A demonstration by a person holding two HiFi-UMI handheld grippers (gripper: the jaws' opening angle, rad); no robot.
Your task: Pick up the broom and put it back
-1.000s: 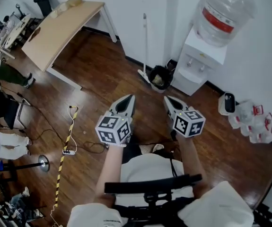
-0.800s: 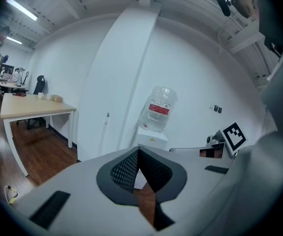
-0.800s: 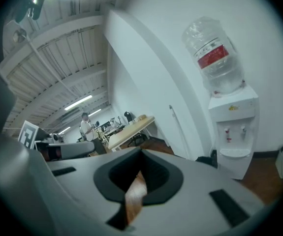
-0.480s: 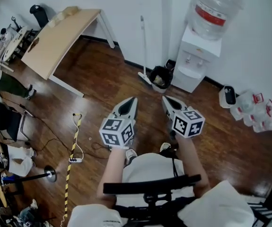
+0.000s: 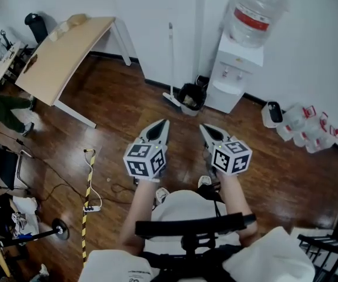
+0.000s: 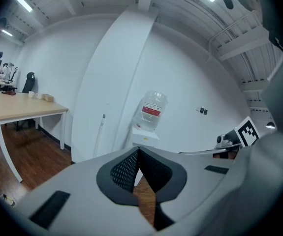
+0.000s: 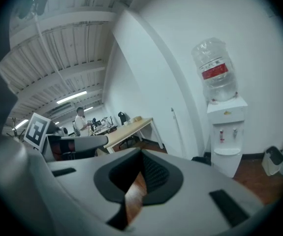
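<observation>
Now, left gripper [image 5: 163,124]: we hold it clenched, empty.
Right gripper [image 5: 203,128]: clenched, empty too.
Broom [image 5: 170,63]: upright against the wall beside the bin [image 5: 190,96], untouched.

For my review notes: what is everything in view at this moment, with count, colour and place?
broom: one, white handle, leaning on the white wall, head on the floor.
bin: one, black, on the floor between the broom and the water dispenser.
water dispenser: one, white, against the wall.
bottle: one, clear with a red label, on top of the water dispenser.
table: one, light wood top with white legs, upper left.
jugs: a cluster, clear with red, on the floor by the right wall; count unclear.
striped strip: one, yellow and black, on the floor at the left.
left gripper: one, grey, jaws together, empty.
right gripper: one, grey, jaws together, empty.
</observation>
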